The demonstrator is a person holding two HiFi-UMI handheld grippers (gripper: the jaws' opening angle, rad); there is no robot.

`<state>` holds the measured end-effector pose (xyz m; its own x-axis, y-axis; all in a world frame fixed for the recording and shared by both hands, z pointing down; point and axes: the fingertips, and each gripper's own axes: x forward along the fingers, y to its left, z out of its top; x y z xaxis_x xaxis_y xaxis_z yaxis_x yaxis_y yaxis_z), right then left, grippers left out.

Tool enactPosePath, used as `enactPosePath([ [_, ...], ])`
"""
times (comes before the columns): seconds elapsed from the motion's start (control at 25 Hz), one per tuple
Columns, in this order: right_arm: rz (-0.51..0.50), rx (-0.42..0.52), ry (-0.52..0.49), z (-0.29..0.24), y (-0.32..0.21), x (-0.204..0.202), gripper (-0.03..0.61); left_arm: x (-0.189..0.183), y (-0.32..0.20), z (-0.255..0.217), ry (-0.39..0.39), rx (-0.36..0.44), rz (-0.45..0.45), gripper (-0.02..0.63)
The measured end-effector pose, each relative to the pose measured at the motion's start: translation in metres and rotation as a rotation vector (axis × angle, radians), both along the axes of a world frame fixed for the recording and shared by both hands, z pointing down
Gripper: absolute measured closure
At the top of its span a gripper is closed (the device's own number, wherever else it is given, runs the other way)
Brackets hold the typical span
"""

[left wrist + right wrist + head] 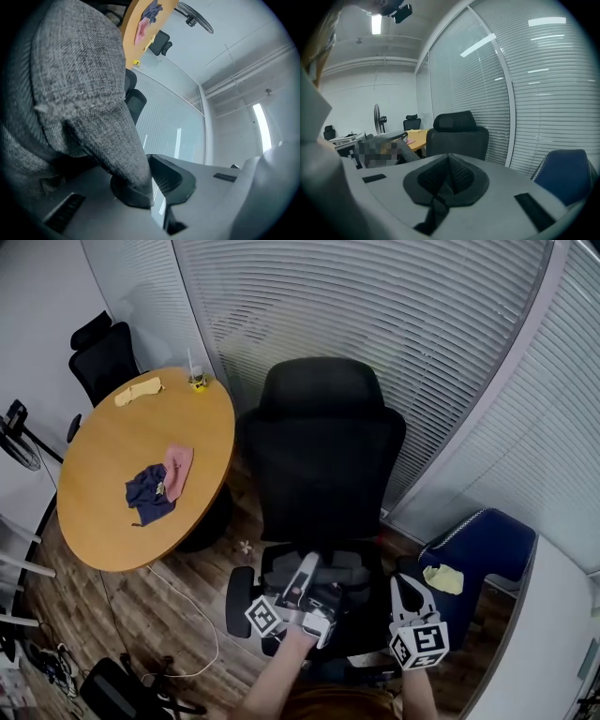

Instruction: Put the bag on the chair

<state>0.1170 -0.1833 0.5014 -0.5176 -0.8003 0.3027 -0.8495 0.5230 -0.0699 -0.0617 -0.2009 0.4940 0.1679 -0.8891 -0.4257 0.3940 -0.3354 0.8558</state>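
A black office chair (323, 456) stands in front of me, its back toward the blinds. A grey fabric bag (345, 567) lies low over its seat. My left gripper (307, 570) is shut on a fold of that bag. In the left gripper view the grey cloth (79, 93) fills the left side and runs down into the left gripper (150, 190), pinched between the closed jaws. My right gripper (405, 589) hovers just right of the seat, shut and holding nothing. In the right gripper view the right gripper (447, 176) points at the chair (457, 136), its pads pressed together.
A round wooden table (103, 512) stands at the left with a dark blue and pink cloth (155, 486) on it. A blue chair (487, 554) with a yellow item (443, 578) sits close on the right. A second black chair (103, 357) is behind the table. Cables lie on the floor (178, 634).
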Motion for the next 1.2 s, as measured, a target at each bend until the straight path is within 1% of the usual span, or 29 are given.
enactPosePath([
  [0.24, -0.031, 0.003, 0.007, 0.007, -0.023, -0.007, 0.568, -0.002, -0.015, 0.019, 0.009, -0.02, -0.013, 0.592],
  [0.44, -0.028, -0.015, 0.007, 0.015, -0.033, -0.001, 0.568, 0.002, -0.027, 0.032, 0.006, -0.046, -0.015, 0.592],
  [0.64, -0.016, -0.032, -0.011, 0.021, -0.039, 0.005, 0.568, 0.001, -0.042, 0.032, -0.005, -0.011, 0.0, 0.592],
  [0.84, -0.033, -0.038, -0.022, 0.025, -0.044, 0.0, 0.568, 0.003, -0.051, 0.039, -0.008, -0.029, -0.007, 0.592],
  [1.0, -0.046, -0.049, -0.06, 0.028, -0.051, -0.005, 0.568, 0.006, -0.063, 0.042, -0.028, -0.017, 0.001, 0.592],
  [1.2, -0.056, -0.062, -0.07, 0.034, -0.06, -0.01, 0.568, 0.008, -0.08, 0.046, -0.021, -0.022, -0.005, 0.592],
])
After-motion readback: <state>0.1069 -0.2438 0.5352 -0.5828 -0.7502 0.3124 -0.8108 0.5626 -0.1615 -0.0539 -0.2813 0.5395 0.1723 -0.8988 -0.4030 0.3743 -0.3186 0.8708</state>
